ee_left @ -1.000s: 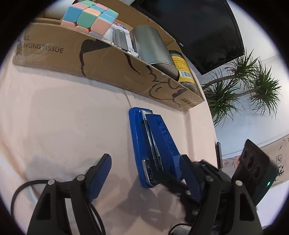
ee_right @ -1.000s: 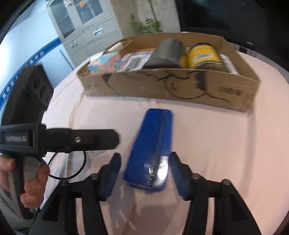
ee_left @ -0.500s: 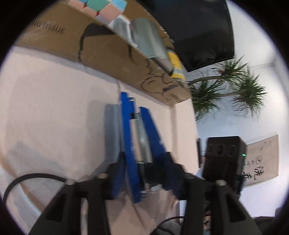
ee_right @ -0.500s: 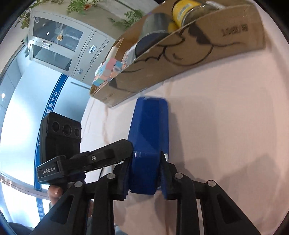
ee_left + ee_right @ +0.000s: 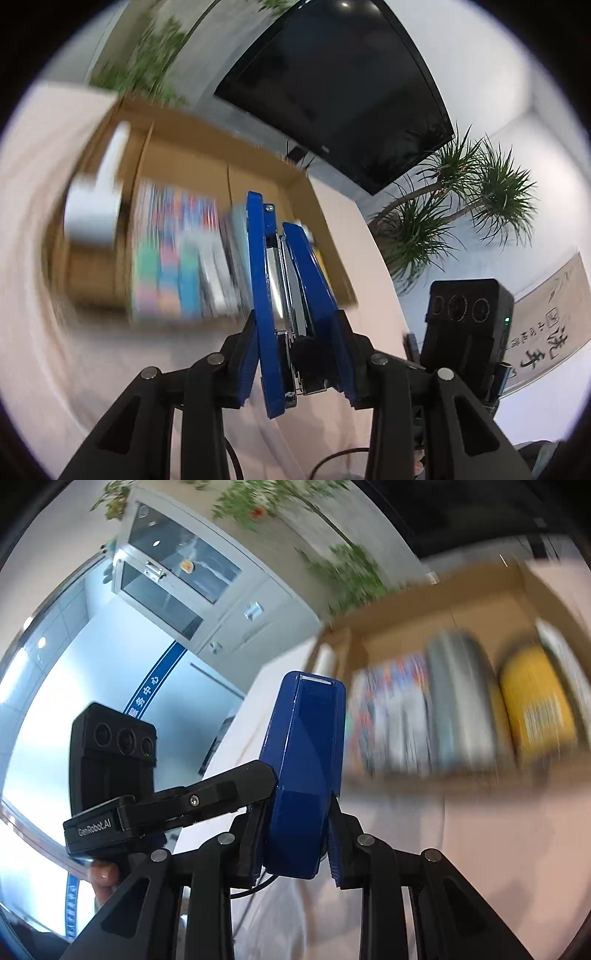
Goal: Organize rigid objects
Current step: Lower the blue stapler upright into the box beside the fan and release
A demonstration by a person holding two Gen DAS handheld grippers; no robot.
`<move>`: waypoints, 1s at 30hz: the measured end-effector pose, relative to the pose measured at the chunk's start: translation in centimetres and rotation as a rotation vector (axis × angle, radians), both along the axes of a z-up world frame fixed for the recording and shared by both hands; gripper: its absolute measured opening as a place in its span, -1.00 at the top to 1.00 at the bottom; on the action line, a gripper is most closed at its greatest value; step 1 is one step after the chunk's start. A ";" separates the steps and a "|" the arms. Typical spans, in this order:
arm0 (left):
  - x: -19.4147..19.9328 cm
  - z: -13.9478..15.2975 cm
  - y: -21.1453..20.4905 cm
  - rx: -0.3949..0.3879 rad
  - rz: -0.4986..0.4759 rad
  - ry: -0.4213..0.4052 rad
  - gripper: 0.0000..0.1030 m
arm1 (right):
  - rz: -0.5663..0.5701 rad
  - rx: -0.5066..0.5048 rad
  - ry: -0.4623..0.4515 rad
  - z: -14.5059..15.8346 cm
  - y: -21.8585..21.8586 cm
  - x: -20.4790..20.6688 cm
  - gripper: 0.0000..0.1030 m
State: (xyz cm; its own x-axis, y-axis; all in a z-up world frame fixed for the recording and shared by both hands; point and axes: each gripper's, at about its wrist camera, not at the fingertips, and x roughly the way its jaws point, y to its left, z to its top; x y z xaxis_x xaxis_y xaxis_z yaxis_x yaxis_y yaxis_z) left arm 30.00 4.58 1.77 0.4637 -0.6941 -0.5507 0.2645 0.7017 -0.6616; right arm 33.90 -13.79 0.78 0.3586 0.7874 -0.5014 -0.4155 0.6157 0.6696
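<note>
A blue stapler (image 5: 280, 291) is held off the table by both grippers at once. My left gripper (image 5: 295, 354) is shut on its rear end, seen from the side with the metal magazine showing. My right gripper (image 5: 295, 830) is shut on the same stapler (image 5: 306, 760), seen from its top. The stapler hangs in front of an open cardboard box (image 5: 258, 173), which also shows in the right wrist view (image 5: 436, 602). The box is blurred by motion.
The box holds a pastel cube (image 5: 166, 273), a grey can (image 5: 458, 694), a yellow-labelled jar (image 5: 535, 705) and a white roll (image 5: 96, 206). A pink cloth (image 5: 26, 295) covers the table. A dark monitor (image 5: 340, 77) and a plant (image 5: 461, 206) stand behind.
Both grippers closed on the stapler, then lifted it off the cloth and raised it toward the box. The views now look down into the box.
</note>
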 end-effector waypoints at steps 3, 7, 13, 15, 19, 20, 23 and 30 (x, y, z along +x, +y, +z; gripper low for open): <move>5.3 1.5 1.4 0.043 0.016 0.014 0.30 | -0.003 -0.011 -0.010 1.7 1.8 5.8 0.47; 11.1 0.3 3.8 0.034 0.034 0.084 0.30 | 0.004 -0.032 0.054 1.2 3.8 12.9 0.46; 15.7 -5.2 5.6 0.009 0.068 0.244 0.30 | 0.010 -0.084 0.191 -3.4 7.6 19.6 0.43; 15.7 -5.4 5.2 0.061 0.071 0.234 0.31 | 0.013 -0.093 0.217 -4.9 7.7 20.0 0.42; 16.0 -5.4 4.2 0.130 0.057 0.248 0.27 | 0.000 -0.126 0.216 -5.6 7.4 20.2 0.40; 16.0 -5.3 3.9 0.161 0.053 0.250 0.24 | -0.006 -0.139 0.214 -5.8 7.2 20.0 0.40; 15.4 -5.2 3.8 0.223 0.060 0.257 -0.01 | -0.035 -0.172 0.215 -6.4 7.4 19.5 0.51; 11.5 -1.0 6.9 0.274 0.149 0.137 -0.02 | -0.068 -0.239 0.213 -6.5 9.9 18.8 0.42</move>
State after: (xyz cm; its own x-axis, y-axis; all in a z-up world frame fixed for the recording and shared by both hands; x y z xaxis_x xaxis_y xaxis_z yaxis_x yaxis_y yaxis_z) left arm 41.47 11.43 0.74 0.4575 -0.4416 -0.7719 0.0674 0.8827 -0.4650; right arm 52.70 -3.94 -5.71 0.2739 0.6163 -0.7384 -0.2338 0.7874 0.5705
